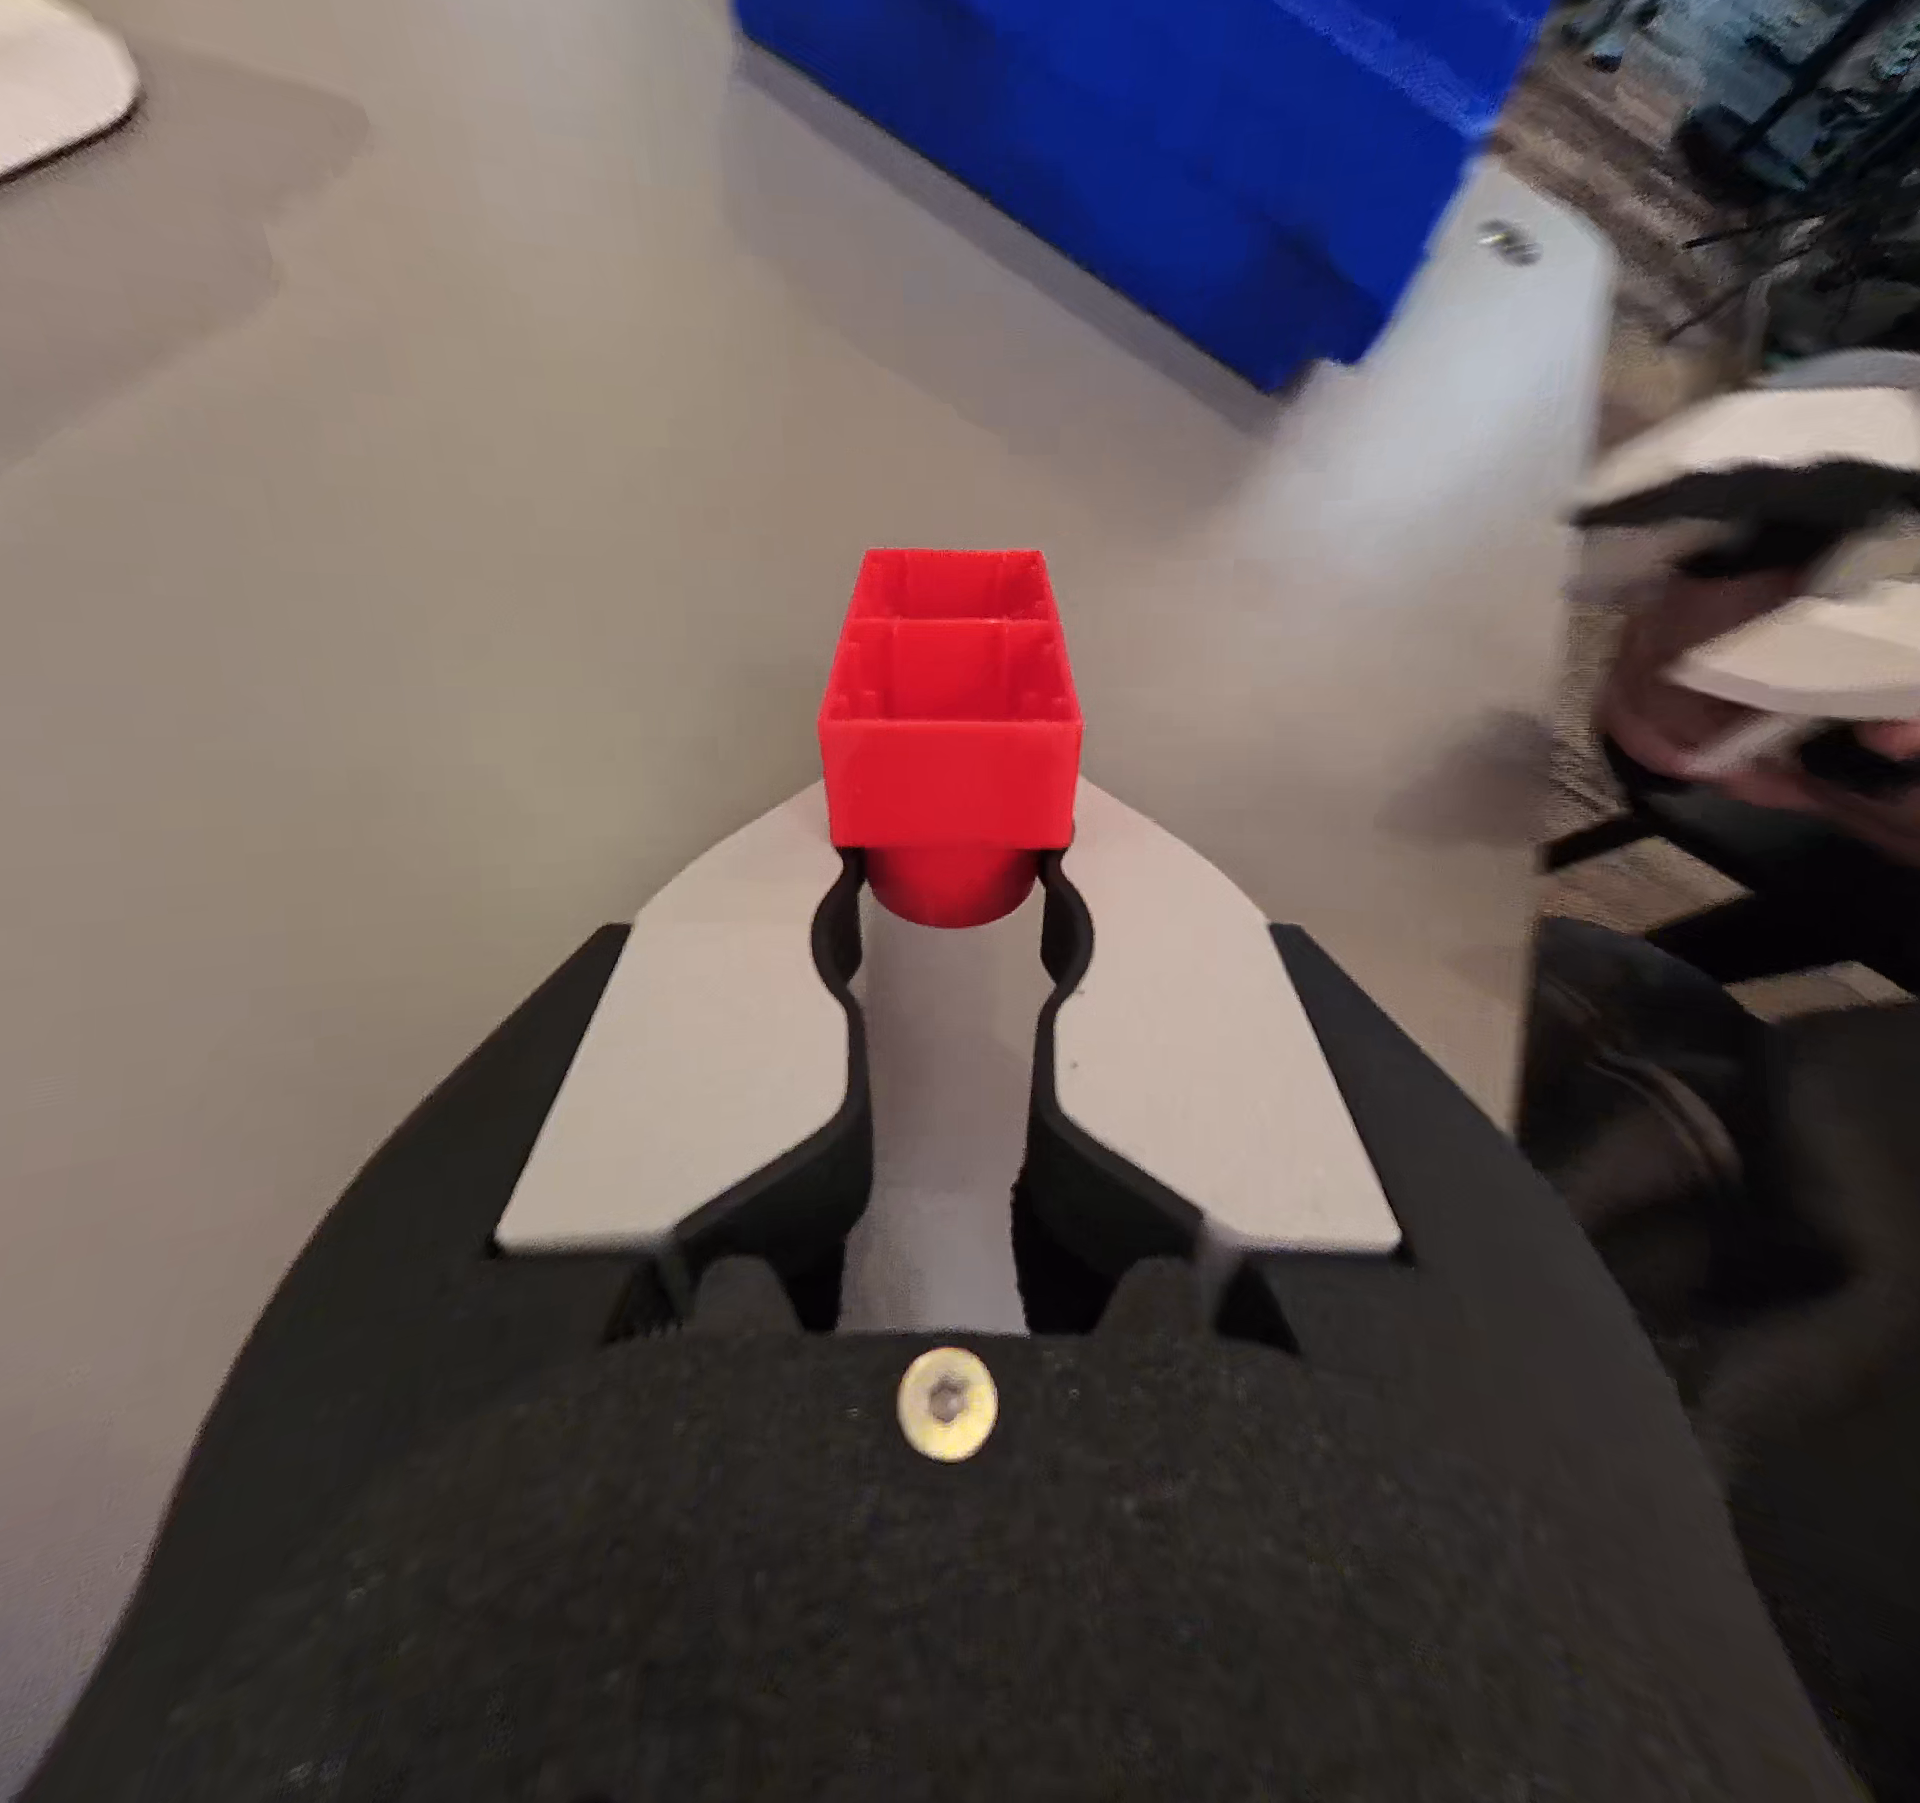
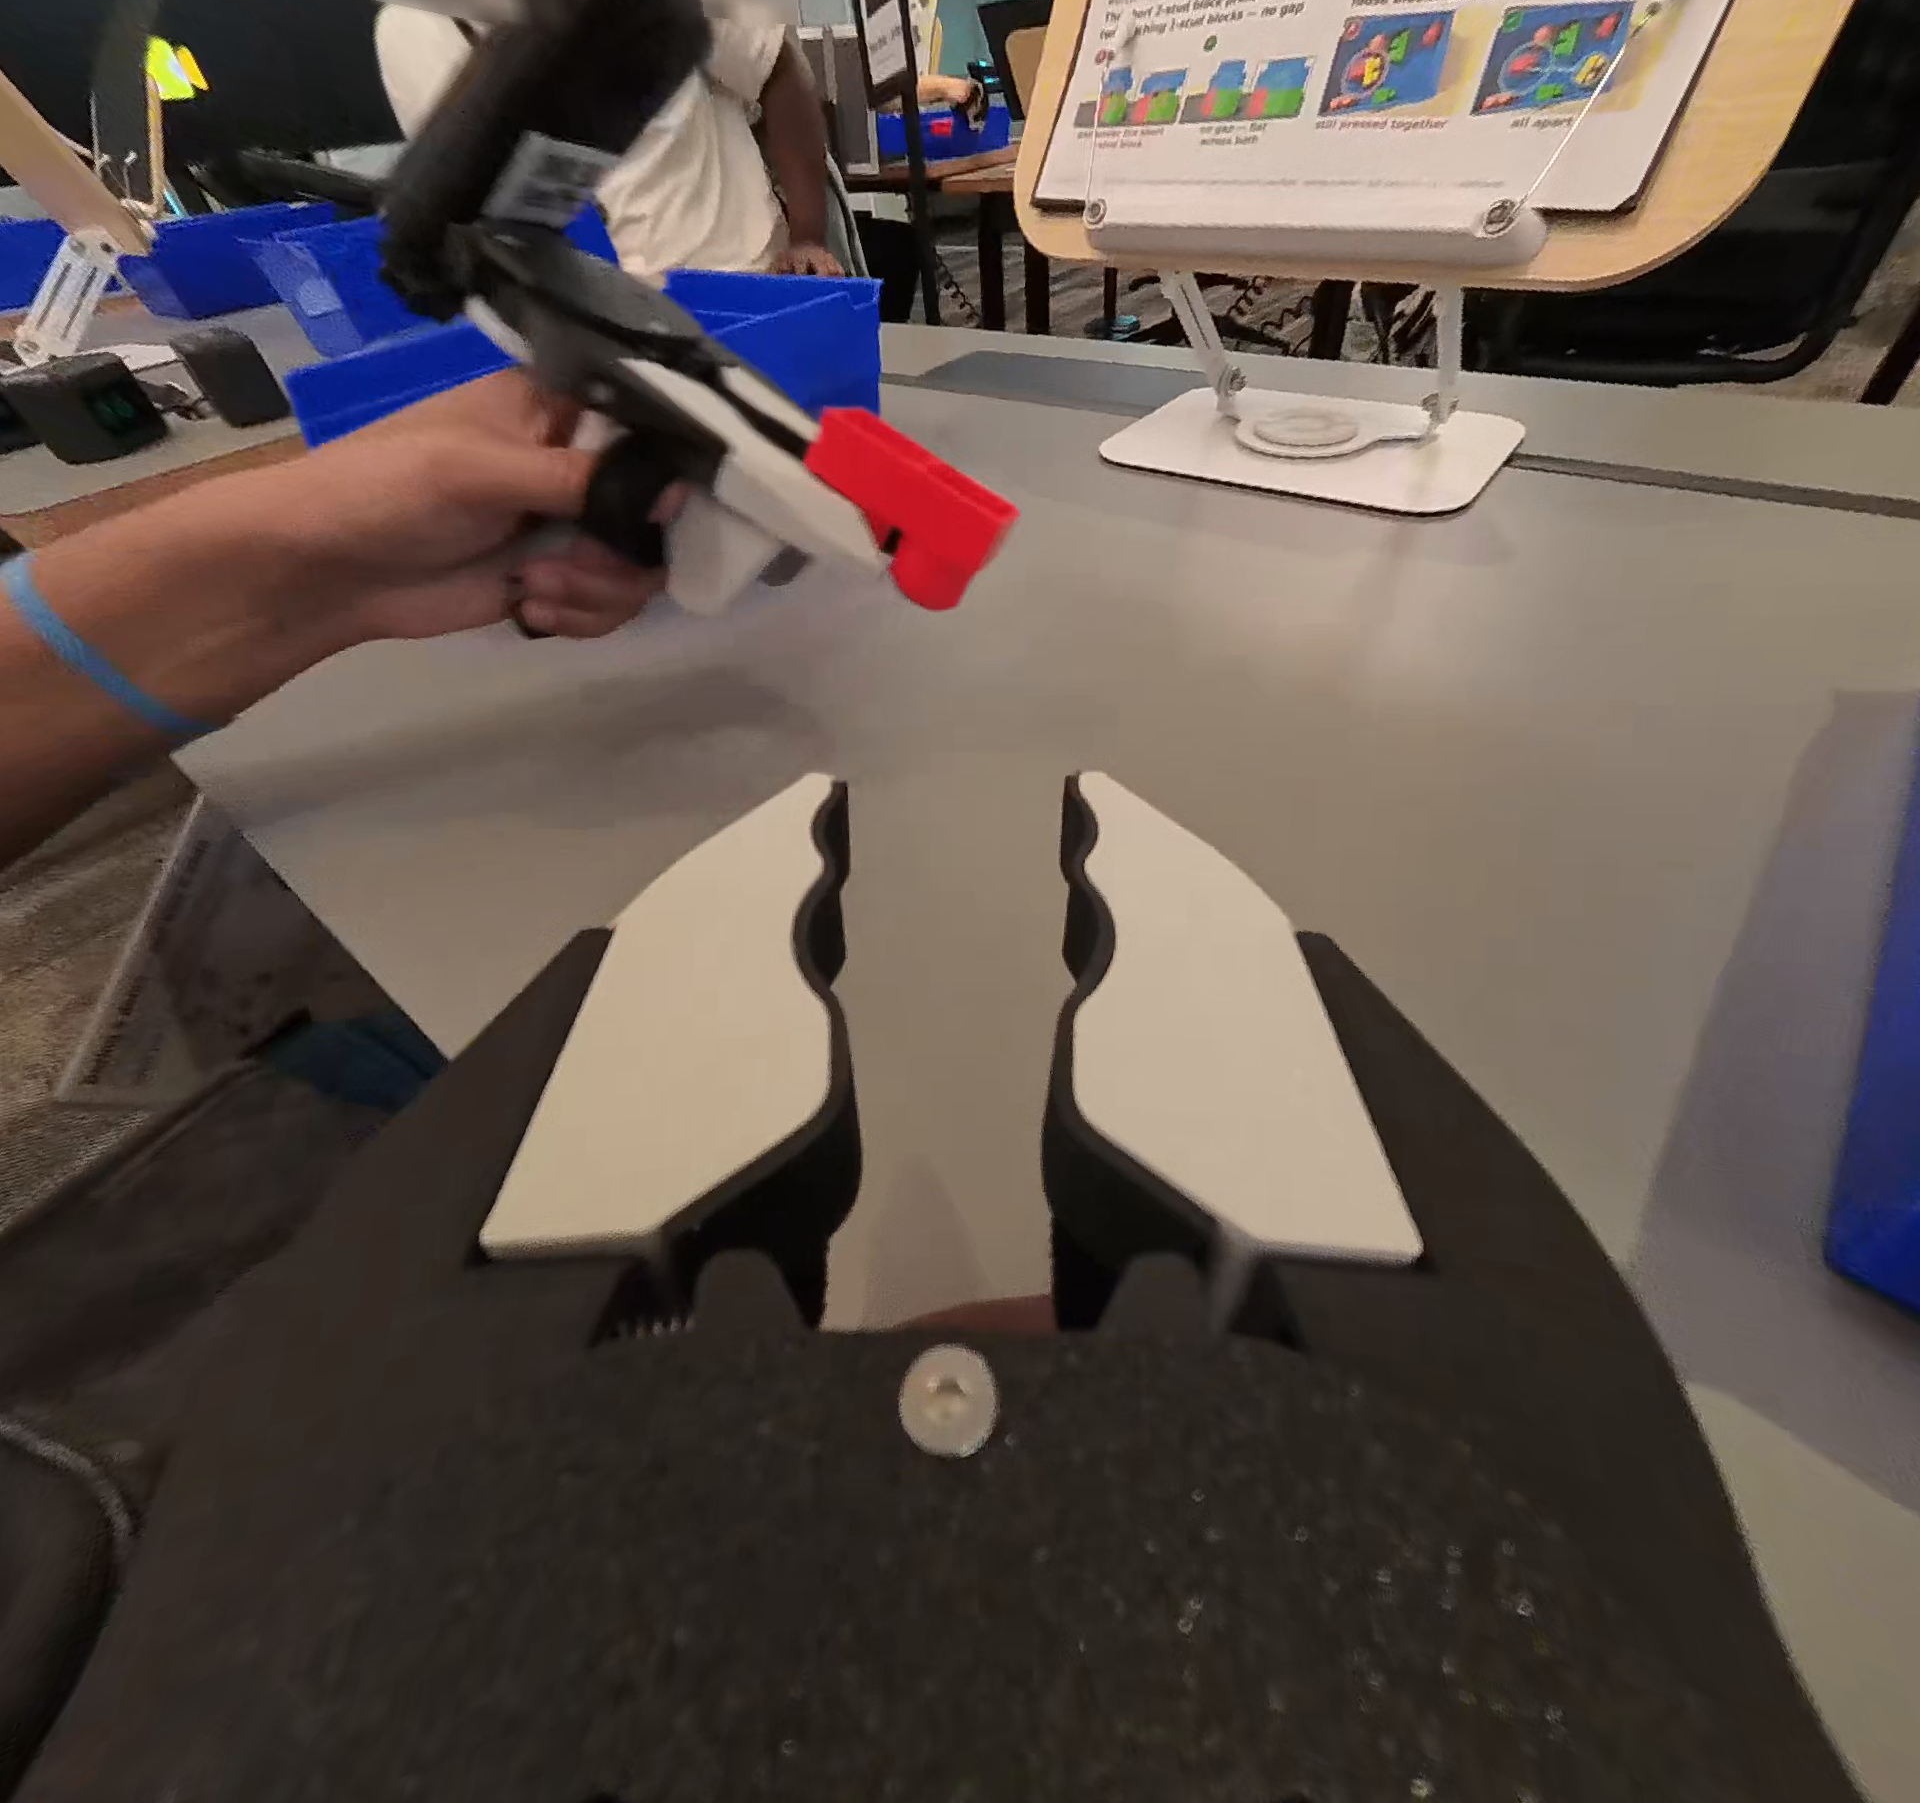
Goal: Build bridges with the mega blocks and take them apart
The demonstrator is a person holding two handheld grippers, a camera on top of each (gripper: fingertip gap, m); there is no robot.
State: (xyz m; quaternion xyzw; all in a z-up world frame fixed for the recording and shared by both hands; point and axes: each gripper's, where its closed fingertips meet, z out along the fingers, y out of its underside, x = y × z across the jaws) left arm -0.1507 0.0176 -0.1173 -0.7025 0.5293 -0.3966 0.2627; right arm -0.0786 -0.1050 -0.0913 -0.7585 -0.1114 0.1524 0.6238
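My left gripper [image 1: 951, 865] is shut on a red block [image 1: 951, 704]. It holds the block upside down in the air above the grey table, hollow underside up and a stud pointing down between the fingertips. The right wrist view shows this same gripper [image 2: 831, 506] held in a hand at the left, with the red block [image 2: 914, 506] at its tip. My right gripper [image 2: 956, 797] is open and empty, low over the table's near part. No other blocks are in view.
A blue bin [image 1: 1143, 91] stands at the table's far side in the left wrist view. Another blue bin [image 2: 1881, 1078] sits at the right edge. An instruction board on a white stand [image 2: 1320, 444] stands at the back. More blue bins [image 2: 779, 330] and a person are behind. The tips of one gripper are about 15 centimetres away from the tips of the other.
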